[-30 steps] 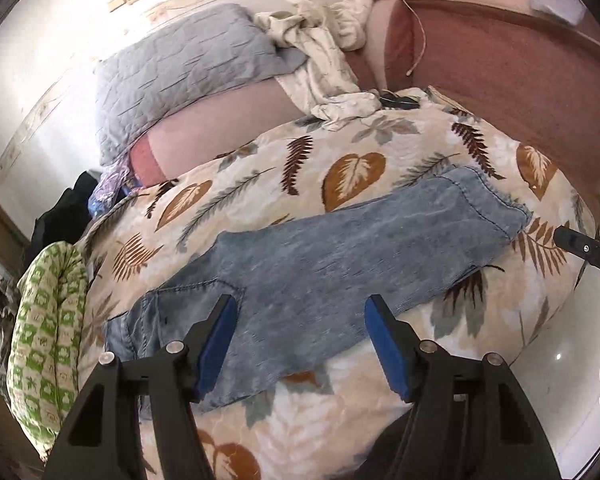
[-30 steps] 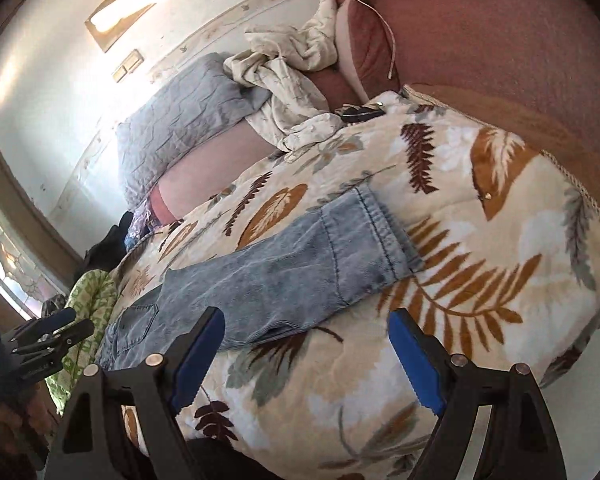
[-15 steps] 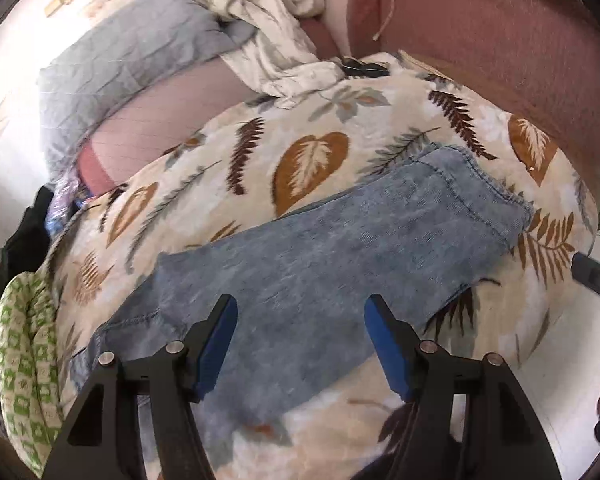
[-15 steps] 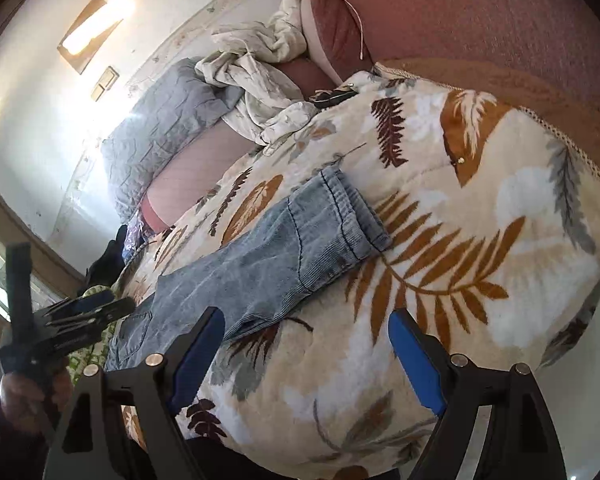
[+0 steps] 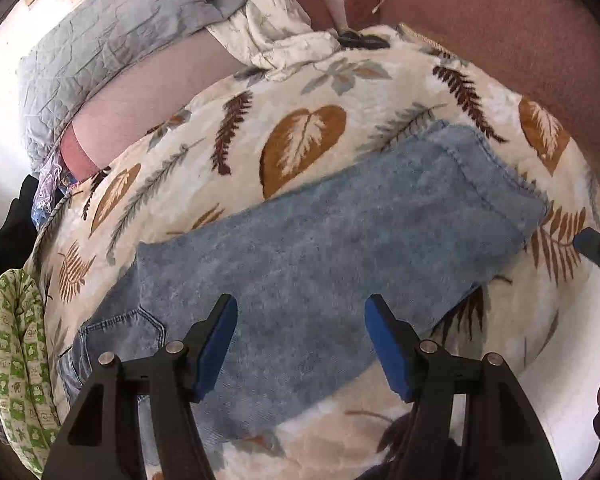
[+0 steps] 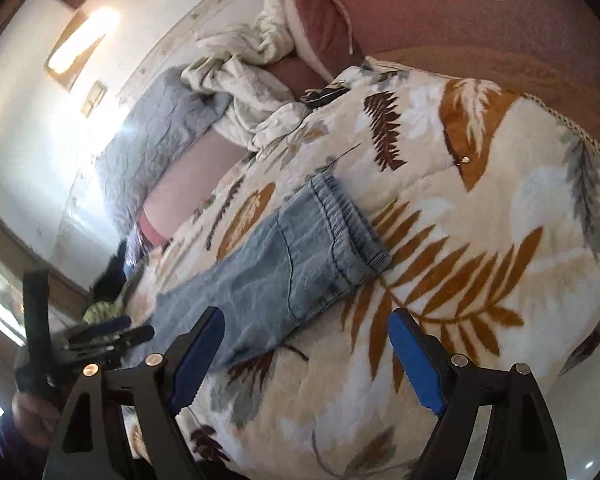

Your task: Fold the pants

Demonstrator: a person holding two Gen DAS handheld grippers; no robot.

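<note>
On the leaf-patterned blanket (image 5: pixel 308 144) that covered the bed, the pants (image 5: pixel 340 248) lay flat as a long strip of light blue denim, running from the pocketed waist end at the lower left of your left wrist view to the stitched hem at the upper right. Your left gripper (image 5: pixel 300 344) hung above the middle of that strip with its blue pads (image 5: pixel 216 344) standing well apart; nothing was between them, and whether the tips touched the cloth could not be told. Your right gripper (image 6: pixel 304 356) was likewise spread wide and empty, poised over the blanket just beside the hem end of the pants, its left pad over the near edge of the denim and its right pad over bare blanket. In the right wrist view the hem showed as a gathered, ribbed band lying on an orange fern print. Your hand (image 6: pixel 32 404) holding the left gripper was visible at the left edge of that view, low and somewhat blurred. Beyond the pants, a grey quilted pillow (image 5: pixel 112 44) and a crumpled cream cloth (image 5: pixel 272 20) rested against a reddish-brown headboard (image 5: pixel 500 28), well apart from the denim. A green-and-white patterned cushion (image 5: pixel 16 360) sat at the bed's left edge.
</note>
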